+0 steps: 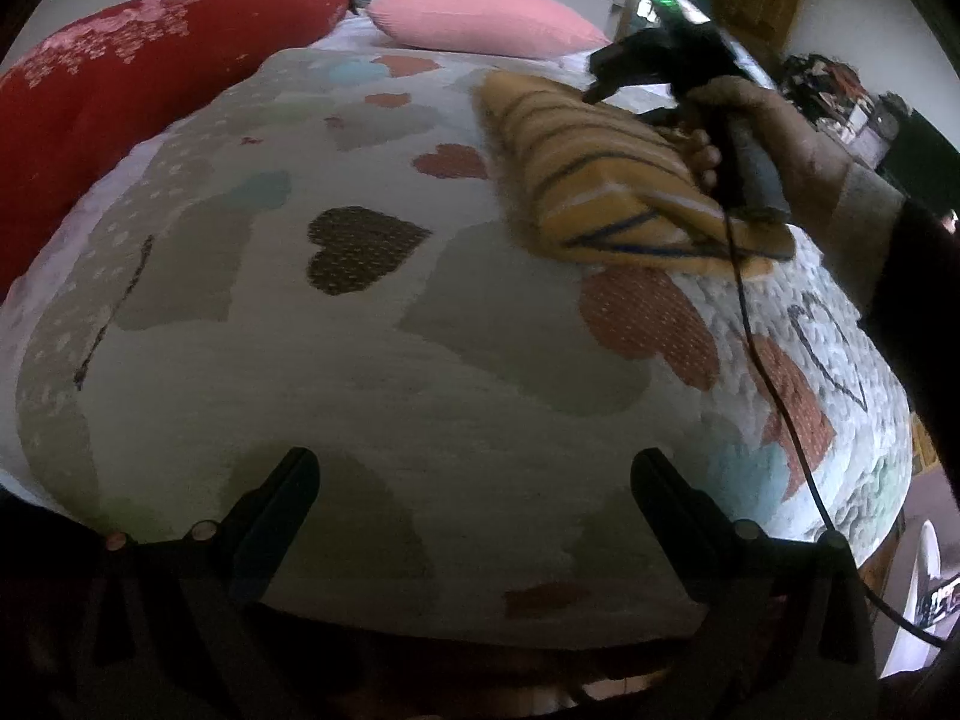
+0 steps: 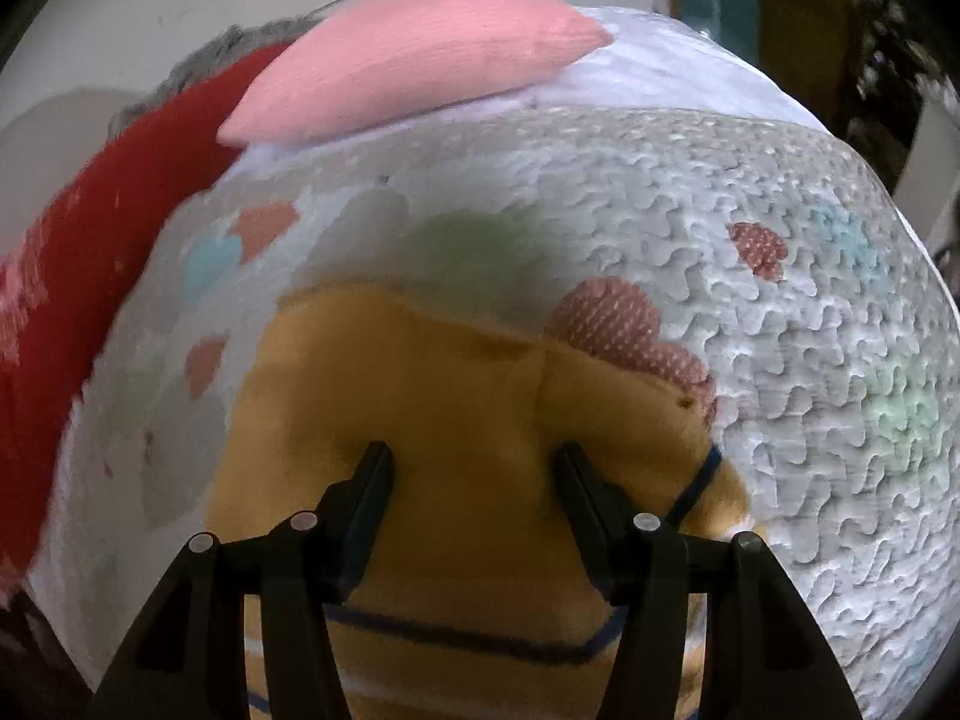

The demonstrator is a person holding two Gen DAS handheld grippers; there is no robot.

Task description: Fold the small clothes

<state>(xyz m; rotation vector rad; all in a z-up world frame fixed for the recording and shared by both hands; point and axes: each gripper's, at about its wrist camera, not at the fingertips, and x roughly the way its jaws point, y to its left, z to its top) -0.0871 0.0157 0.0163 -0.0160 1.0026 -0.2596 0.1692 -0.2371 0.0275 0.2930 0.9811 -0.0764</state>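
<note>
- Black fingers of my left gripper (image 1: 474, 498) are standing nearest the left wrist lens, spread wide apart, holding nothing, hovering over the heart-print quilt (image 1: 336, 372).
- Yellow striped garment (image 1: 606, 174) is lying ahead and to the right of those fingers, well apart from them, already bundled into a thick fold; its long axis is running from the far end of the bed down toward the right edge.
- Right gripper (image 2: 474, 462) is sitting directly over the same garment (image 2: 456, 396); its jaws are parted, with yellow cloth showing between them. I cannot tell whether the tips are touching the fabric or hovering just above it.
- Right hand (image 1: 774, 120) is gripping the tool handle beside the garment's near end, cable trailing toward the bed edge.
- I am judging the right side far nearer the garment, so the next press or tuck is falling to it; the left would need to travel rightward and forward.
- Red pillow (image 1: 138, 60) and pink pillow (image 1: 480, 15) are resting at the head of the bed, well apart from the garment.
- Containers: I am seeing none in either view.
</note>
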